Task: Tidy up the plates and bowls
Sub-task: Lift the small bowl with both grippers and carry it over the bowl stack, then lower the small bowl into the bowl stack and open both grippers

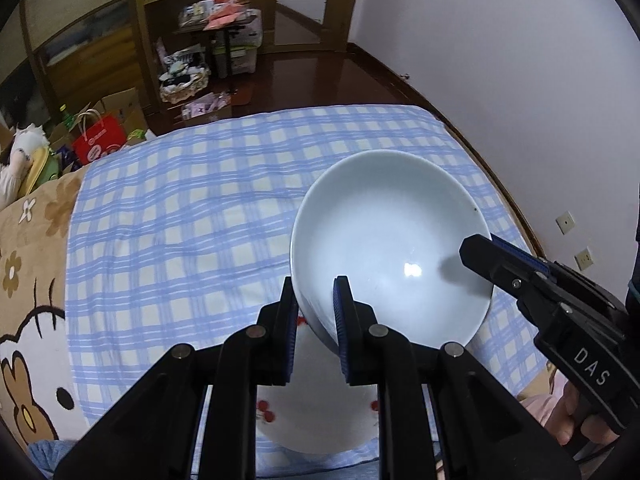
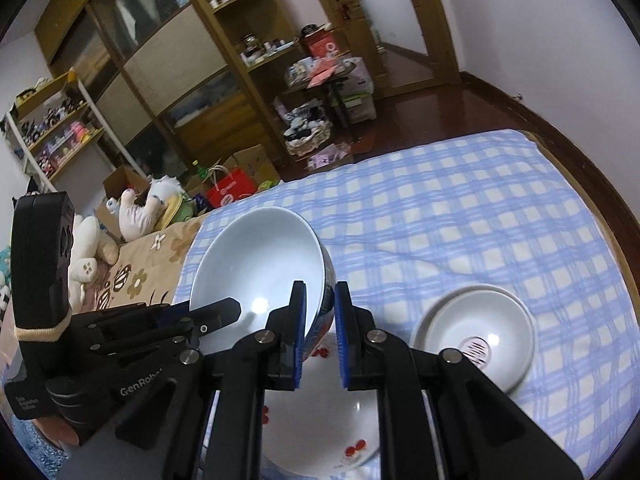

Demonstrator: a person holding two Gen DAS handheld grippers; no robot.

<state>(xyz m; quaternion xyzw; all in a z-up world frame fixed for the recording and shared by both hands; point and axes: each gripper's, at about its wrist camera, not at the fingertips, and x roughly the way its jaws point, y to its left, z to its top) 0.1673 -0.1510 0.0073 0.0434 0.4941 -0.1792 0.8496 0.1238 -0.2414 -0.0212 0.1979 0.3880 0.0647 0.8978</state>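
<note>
Black arms of the left tool (image 1: 314,300) filled the bottom of its view, and its two blue pads were clamped on the near rim of a big pale blue bowl (image 1: 390,248). One pad sat inside the bowl and one sat outside. The right tool (image 2: 320,304) was clenched on the same bowl (image 2: 256,264) at another spot on the rim, again with one pad inside and one outside. In the left view the right tool (image 1: 478,246) came in from the right and gripped the far side of the rim. In the right view the left tool (image 2: 224,308) came in from the left.

So both tools held the bowl up in the air, tipped a little. Right under it lay a white plate (image 2: 320,420) with small red pictures on it. Just beside the plate, on the right, sat a smaller white bowl (image 2: 476,332) with a round mark in its bottom. Plate and small bowl rested on a bed with a blue checked sheet (image 1: 180,208). Past the bed were a dark wood floor (image 1: 320,72), tall wood shelves (image 2: 224,92) and a red bag (image 2: 232,192).
</note>
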